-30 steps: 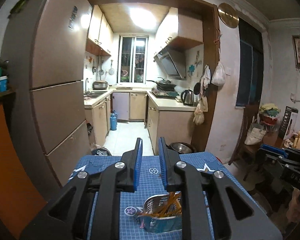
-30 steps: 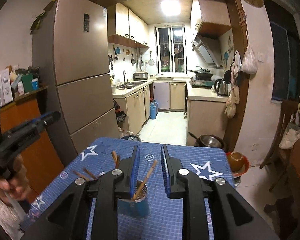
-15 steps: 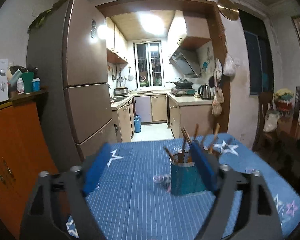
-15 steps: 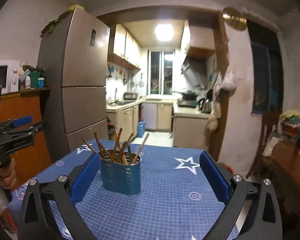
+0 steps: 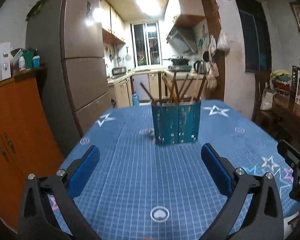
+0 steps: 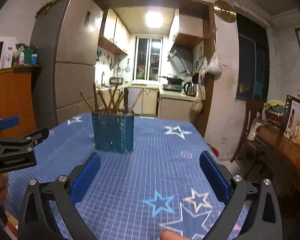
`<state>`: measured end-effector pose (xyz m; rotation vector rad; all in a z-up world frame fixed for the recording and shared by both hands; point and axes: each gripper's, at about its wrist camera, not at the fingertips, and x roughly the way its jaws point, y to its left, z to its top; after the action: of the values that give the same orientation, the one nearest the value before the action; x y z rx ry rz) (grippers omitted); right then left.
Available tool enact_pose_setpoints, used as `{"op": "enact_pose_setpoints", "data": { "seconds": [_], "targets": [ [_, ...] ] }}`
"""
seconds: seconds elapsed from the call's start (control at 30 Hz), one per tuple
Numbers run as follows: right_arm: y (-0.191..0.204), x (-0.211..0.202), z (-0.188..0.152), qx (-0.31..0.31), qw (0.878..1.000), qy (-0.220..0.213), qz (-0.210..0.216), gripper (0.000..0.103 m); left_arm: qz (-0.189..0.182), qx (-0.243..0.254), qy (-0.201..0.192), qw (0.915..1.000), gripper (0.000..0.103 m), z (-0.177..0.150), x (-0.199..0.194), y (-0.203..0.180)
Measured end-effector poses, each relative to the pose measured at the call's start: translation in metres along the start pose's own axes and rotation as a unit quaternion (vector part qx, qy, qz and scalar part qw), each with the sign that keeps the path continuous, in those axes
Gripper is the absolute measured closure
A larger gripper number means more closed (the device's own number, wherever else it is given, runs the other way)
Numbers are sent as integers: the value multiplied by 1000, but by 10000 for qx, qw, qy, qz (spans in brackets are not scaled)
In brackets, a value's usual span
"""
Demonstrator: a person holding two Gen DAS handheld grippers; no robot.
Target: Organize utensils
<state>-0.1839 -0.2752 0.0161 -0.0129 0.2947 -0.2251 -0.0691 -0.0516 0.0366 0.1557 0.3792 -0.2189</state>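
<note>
left hand-held gripper (image 5: 150, 160): lower frame, opening wide, nothing between pads
holder (image 5: 176, 122): centre frame on blue counter (image 5: 130, 180), chopsticks (image 5: 176, 88) upright inside
right hand-held gripper (image 6: 150, 162): spread wide, empty
step: looks finished, backing off
next: probably nothing, maybe check for strays

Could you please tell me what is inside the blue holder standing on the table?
The blue holder contains a bundle of brown chopsticks, which lean in different directions with their upper ends sticking out above the rim. Their lower ends and the holder's bottom are hidden by its wall.
</note>
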Motion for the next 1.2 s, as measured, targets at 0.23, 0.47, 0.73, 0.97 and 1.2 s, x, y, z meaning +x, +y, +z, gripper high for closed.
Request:
{"op": "enact_pose_setpoints", "data": {
  "seconds": [0.23,0.47,0.73,0.97,1.2],
  "targets": [
    [1,15,-30,70,9986,374,-365,5,56,25,460,9989,5,-31,17,1],
    [0,27,-37,205,9972,571,-439,5,227,82,482,9985,5,-41,17,2],
    [1,33,-39,250,9969,656,-367,5,205,154,555,9981,5,-38,20,-2],
    [1,34,-37,274,9969,664,-333,5,211,160,524,9983,5,-37,20,-3],
    [-1,36,-37,312,9966,693,-322,4,218,164,522,9983,5,-37,21,-1]
  ]
}}
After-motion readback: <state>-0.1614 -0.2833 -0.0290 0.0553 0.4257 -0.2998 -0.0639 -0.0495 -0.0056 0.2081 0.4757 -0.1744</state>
